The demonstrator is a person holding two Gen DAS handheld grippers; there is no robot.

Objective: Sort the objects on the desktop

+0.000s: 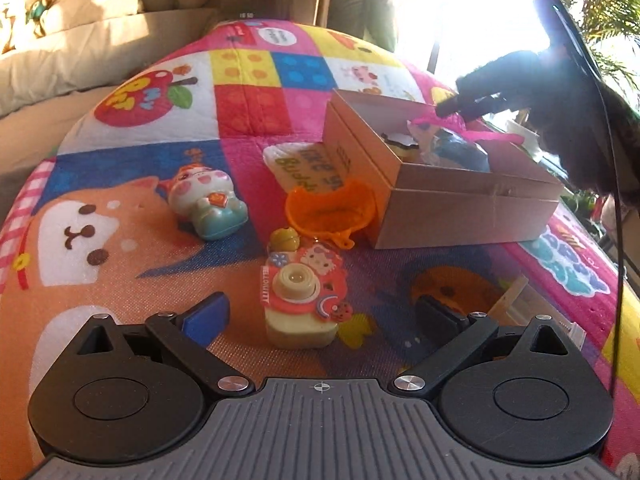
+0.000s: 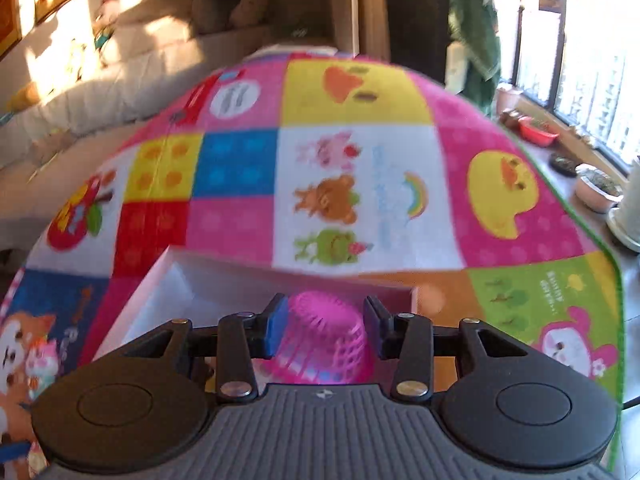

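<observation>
My left gripper (image 1: 320, 316) is open and empty, low over the play mat, with a toy camera (image 1: 302, 304) between its fingers. Beyond it lie an orange basket (image 1: 330, 210) and a cat figurine (image 1: 204, 200). A cardboard box (image 1: 440, 176) at the right holds several toys. My right gripper (image 2: 326, 322) is over the box (image 2: 180, 292) with a pink mesh basket (image 2: 324, 340) between its fingers; the left pad touches it, a small gap shows at the right. In the left wrist view the right gripper (image 1: 460, 106) sits above the box with the pink basket (image 1: 480, 130).
A white printed packet (image 1: 300, 164) lies against the box's left side. A pale flat object (image 1: 516, 300) lies near my right finger. A sofa with cushions stands behind the mat. Plant pots (image 2: 596, 188) line the window sill at the right.
</observation>
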